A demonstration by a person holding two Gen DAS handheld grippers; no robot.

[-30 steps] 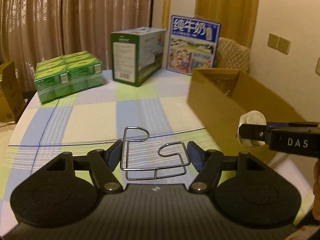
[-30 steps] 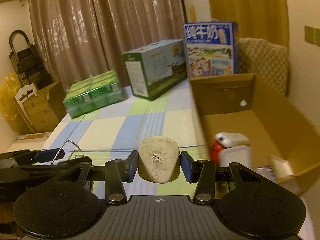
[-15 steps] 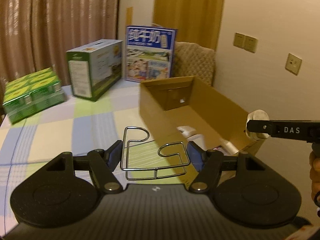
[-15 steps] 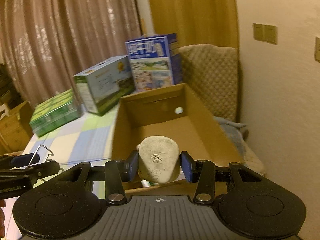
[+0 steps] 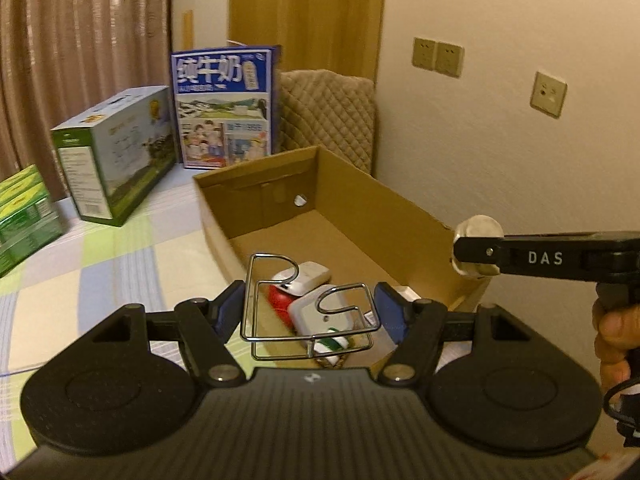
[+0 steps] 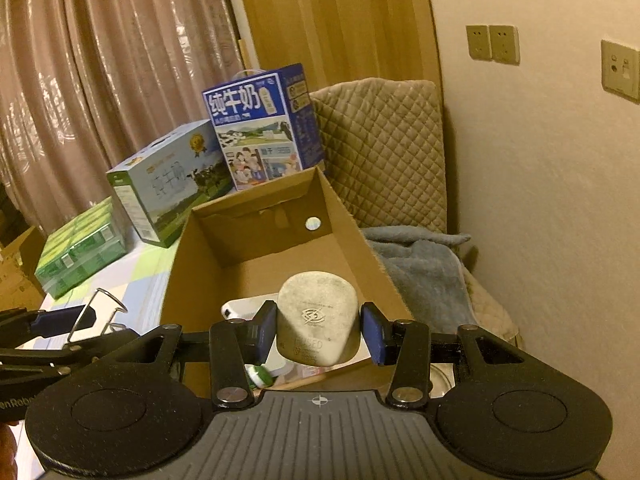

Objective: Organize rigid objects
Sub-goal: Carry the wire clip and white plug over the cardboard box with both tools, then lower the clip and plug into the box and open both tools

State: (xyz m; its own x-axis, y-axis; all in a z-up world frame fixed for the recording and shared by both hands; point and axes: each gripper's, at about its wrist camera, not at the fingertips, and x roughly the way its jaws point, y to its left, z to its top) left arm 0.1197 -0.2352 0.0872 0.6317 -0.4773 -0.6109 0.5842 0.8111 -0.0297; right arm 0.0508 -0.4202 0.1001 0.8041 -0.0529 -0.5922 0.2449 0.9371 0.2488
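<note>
My left gripper [image 5: 310,312] is shut on a bent wire rack [image 5: 280,322], held above the near end of an open cardboard box [image 5: 360,184]. My right gripper [image 6: 319,332] is shut on a grey-white fused plug [image 6: 318,316], also over the box [image 6: 344,216]. In the left wrist view the right gripper [image 5: 478,254] reaches in from the right with the plug [image 5: 478,226] above the box's right wall. The right wrist view shows the wire rack [image 6: 100,304] at the left. White and red items [image 5: 308,280] lie on the box floor.
Behind the box stand a blue milk carton [image 5: 224,108], a green-and-white carton [image 5: 116,152] and a green shrink-wrapped pack [image 5: 24,216] on the checked tablecloth [image 5: 120,264]. A quilted chair [image 6: 380,148] with a grey towel [image 6: 420,264] stands by the wall.
Both grippers have swung right from over the tablecloth to above the cardboard box, each still holding its object. The box's inside and contents have come into view.
</note>
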